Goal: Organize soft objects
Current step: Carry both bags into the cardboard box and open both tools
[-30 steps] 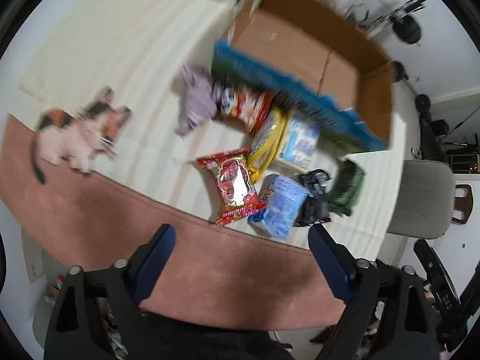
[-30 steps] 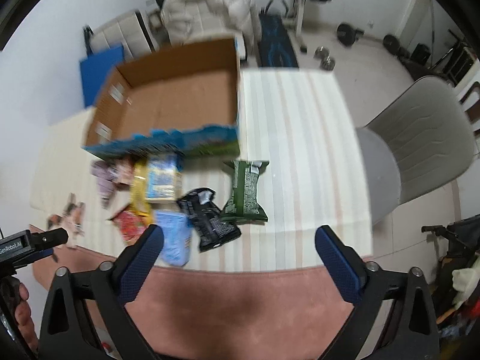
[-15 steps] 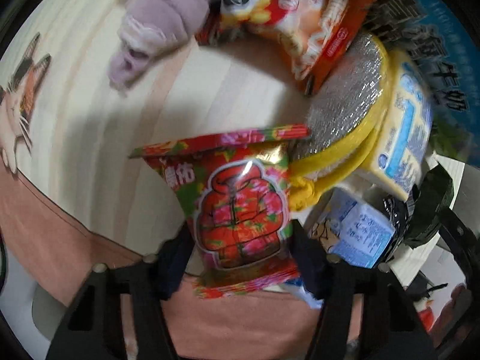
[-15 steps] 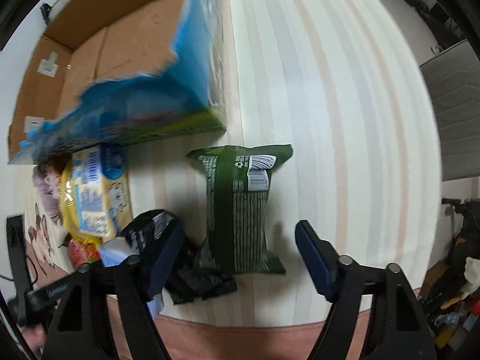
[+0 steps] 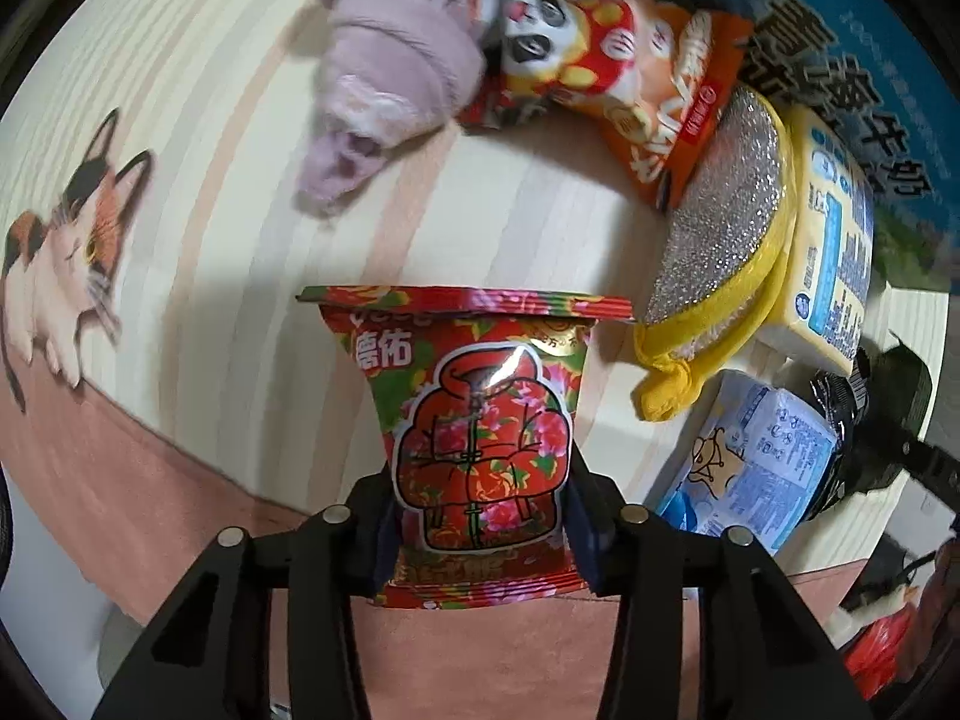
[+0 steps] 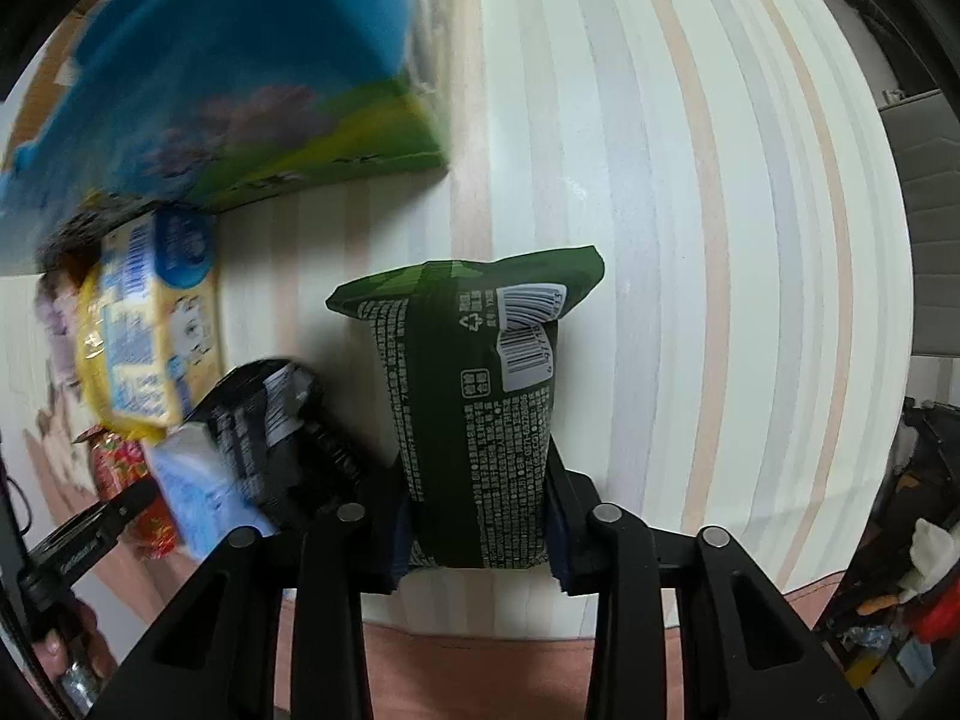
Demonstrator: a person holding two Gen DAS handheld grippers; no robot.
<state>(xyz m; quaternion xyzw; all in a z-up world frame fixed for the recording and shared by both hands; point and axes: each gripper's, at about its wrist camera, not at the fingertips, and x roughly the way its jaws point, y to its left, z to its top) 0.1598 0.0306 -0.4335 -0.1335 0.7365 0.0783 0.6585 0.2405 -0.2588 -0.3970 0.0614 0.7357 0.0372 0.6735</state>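
Now left gripper (image 5: pixel 480 531) pinching red floral packet (image 5: pixel 477 426) at lower centre; right gripper (image 6: pixel 477 531) pinching green packet (image 6: pixel 474 414), likely for carrying into box (image 6: pixel 240 108), upper left.

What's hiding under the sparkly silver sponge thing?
The silver sponge lies on a yellow cloth, whose knotted end sticks out. Whatever lies under its middle is covered.
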